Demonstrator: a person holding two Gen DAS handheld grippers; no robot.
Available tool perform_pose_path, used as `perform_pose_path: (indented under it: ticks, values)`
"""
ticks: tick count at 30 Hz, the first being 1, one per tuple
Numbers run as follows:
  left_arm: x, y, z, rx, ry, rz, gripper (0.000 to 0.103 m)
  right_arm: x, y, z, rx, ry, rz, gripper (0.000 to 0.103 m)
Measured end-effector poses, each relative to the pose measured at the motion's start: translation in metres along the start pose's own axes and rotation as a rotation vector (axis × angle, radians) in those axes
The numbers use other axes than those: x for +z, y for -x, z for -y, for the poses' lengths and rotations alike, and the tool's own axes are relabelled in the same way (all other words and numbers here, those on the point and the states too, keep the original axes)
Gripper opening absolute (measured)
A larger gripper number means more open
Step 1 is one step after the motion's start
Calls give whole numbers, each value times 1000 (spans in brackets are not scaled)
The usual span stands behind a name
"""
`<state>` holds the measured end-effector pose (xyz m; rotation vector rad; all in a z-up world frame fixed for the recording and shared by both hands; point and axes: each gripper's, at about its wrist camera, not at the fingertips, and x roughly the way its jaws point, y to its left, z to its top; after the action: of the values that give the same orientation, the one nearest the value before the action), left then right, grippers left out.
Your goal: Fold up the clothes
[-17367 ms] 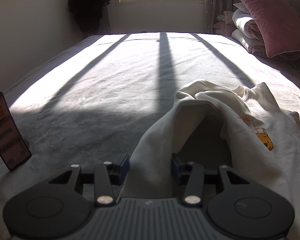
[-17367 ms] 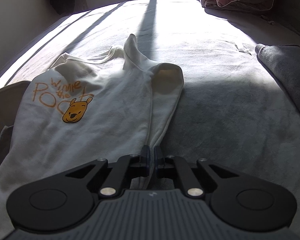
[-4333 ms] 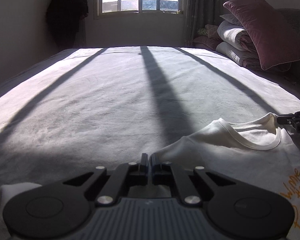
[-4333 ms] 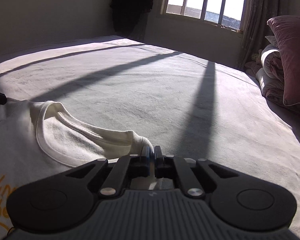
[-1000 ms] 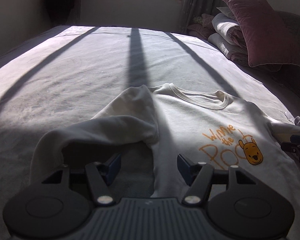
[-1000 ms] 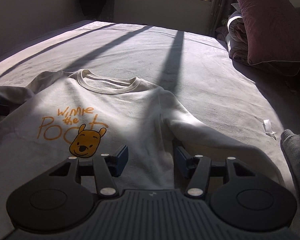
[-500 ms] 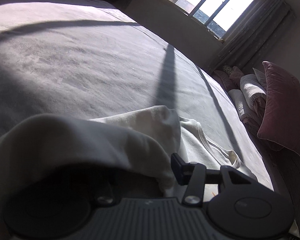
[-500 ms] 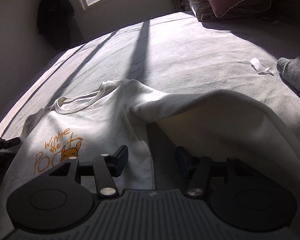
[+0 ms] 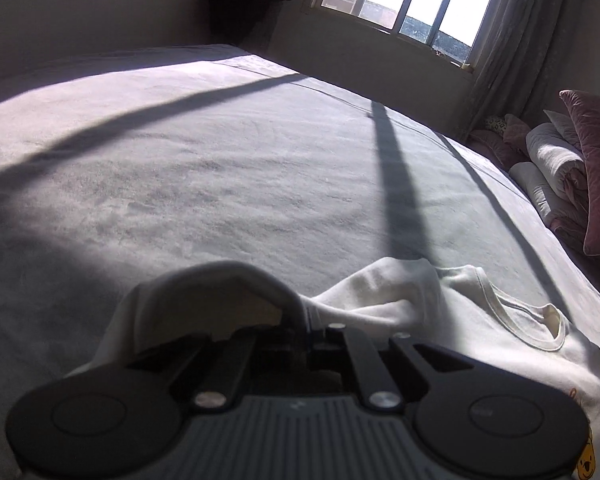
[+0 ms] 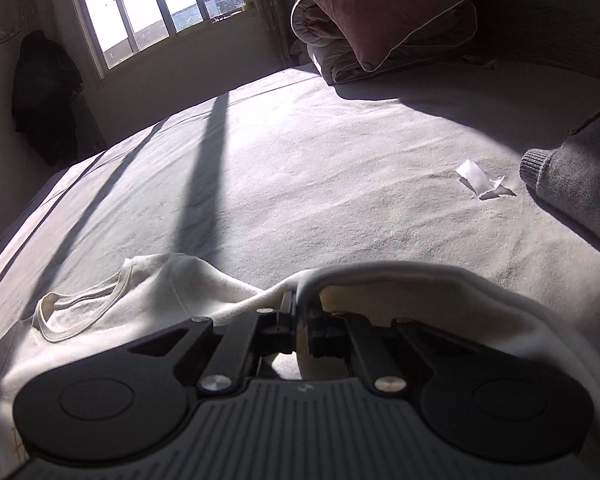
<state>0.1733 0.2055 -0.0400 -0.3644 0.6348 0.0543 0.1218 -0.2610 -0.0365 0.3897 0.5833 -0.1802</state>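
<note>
left wrist view: left gripper (image 9: 306, 330) is clamped on a sleeve of the cream sweatshirt (image 9: 452, 312). the sleeve cuff arches up over the fingers to the left; the body w/ ribbed collar (image 9: 540, 320) lies flat on the grey bedsheet (image 9: 220, 168), ahead and to the right.

right wrist view: right gripper (image 10: 300, 326) is pinched on the other sleeve (image 10: 420, 280), which loops up and off to the right. collar (image 10: 80, 312) lies ahead-left. a grey garment (image 10: 580, 184) and a paper scrap (image 10: 480, 180) lie far right, well apart.
</note>
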Motion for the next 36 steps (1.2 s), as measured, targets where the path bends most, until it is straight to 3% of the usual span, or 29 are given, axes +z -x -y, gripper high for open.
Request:
perform_pose_path:
  ticks: [2,4,5,7,15,18,21,22,23,27,30,31,33,34,36]
  values:
    - [0,3,-1,-37,27,-27,8,-2,2,2,36,-20,-23,11]
    - [-1,7,-3,-89,53,-59,15,-5,5,4,86,-49,-51,30]
    - [-2,9,-5,-122,66,-76,17,-6,7,6,111,-63,-65,45]
    - [-8,11,-8,-173,97,-134,20,-9,14,7,155,-65,-89,53]
    - [-38,29,-20,-333,200,-259,20,-28,45,17,240,-43,-189,52]
    - [-50,35,-19,-386,223,-298,20,-37,58,17,254,-17,-215,45]
    - [-59,39,-13,-421,239,-349,16,-44,66,14,261,20,-237,30]
    - [-60,43,-9,-395,218,-335,6,-46,69,13,262,35,-244,19]
    - [-61,49,-5,-364,196,-316,6,-48,71,11,262,49,-251,6]
    - [-64,70,10,-240,104,-242,6,-48,83,10,203,89,-215,5]
    - [-65,68,13,-235,100,-289,11,-48,81,11,210,74,-251,9]
    - [-64,70,12,-242,112,-306,13,-47,82,11,216,64,-261,16]
    - [-64,79,10,-273,110,-343,33,-46,87,15,238,39,-294,23]
    - [-64,83,9,-289,109,-362,39,-47,93,17,250,32,-310,37]
    - [-68,94,6,-292,94,-399,39,-55,106,23,265,28,-340,43]
